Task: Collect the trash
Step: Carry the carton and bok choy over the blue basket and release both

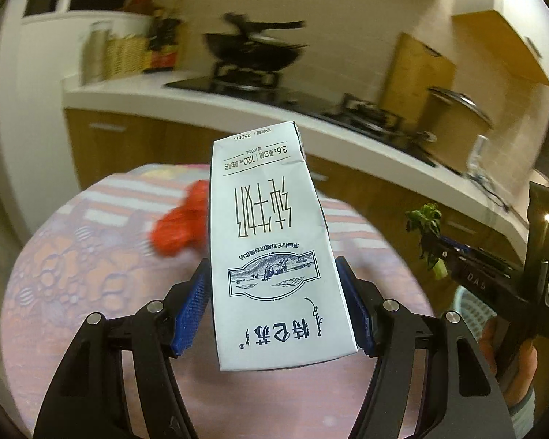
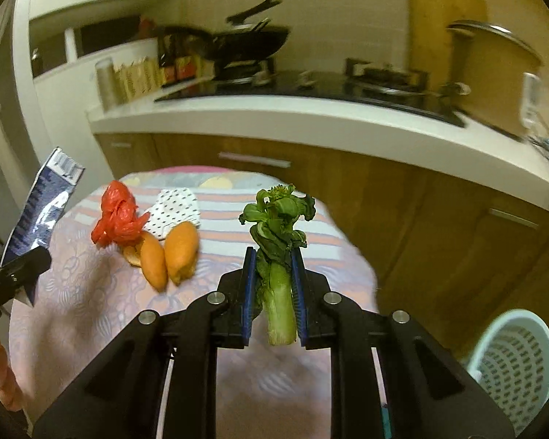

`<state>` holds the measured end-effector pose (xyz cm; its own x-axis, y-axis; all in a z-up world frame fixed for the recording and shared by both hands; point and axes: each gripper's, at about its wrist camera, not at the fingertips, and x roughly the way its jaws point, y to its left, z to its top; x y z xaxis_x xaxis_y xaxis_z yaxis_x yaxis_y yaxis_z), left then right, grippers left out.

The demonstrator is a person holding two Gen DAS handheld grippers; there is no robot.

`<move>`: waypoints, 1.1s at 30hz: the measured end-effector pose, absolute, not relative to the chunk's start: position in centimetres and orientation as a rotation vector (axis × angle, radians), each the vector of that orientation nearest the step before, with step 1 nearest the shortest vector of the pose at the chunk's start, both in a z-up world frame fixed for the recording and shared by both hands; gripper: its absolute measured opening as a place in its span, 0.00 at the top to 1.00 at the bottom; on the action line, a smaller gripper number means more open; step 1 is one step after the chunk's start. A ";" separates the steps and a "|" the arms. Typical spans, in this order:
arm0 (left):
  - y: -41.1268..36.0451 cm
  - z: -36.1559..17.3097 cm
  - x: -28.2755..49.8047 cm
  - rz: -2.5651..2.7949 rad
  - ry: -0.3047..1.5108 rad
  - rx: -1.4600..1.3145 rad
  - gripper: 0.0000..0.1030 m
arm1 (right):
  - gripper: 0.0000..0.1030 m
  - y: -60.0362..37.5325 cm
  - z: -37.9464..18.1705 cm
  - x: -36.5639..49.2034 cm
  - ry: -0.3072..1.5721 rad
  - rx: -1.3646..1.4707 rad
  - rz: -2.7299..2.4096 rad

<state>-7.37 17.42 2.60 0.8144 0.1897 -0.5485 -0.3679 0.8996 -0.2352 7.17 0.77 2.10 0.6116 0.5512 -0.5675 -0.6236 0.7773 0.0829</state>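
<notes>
My left gripper [image 1: 274, 274] is shut on a white milk carton [image 1: 271, 241], held upside down above the round table; carton [image 2: 40, 205] and gripper also show at the left of the right wrist view. My right gripper [image 2: 274, 256] is shut on a wilted green vegetable stalk [image 2: 280, 256], held upright above the table; it also shows at the right of the left wrist view [image 1: 426, 226]. On the table lie a crumpled red plastic bag [image 2: 119, 219], orange peels [image 2: 168, 252] and a dotted white wrapper [image 2: 174, 212].
The round table has a pink patterned cloth [image 2: 91, 311]. A pale green perforated basket [image 2: 516, 362] stands on the floor at the right. Behind is a kitchen counter [image 2: 311, 117] with a stove, a wok [image 2: 252, 42] and a large pot [image 2: 494, 69].
</notes>
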 end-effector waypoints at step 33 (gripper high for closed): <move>-14.6 -4.6 10.6 -0.251 0.796 -0.062 0.38 | 0.84 -33.4 -7.4 9.7 0.812 0.233 0.098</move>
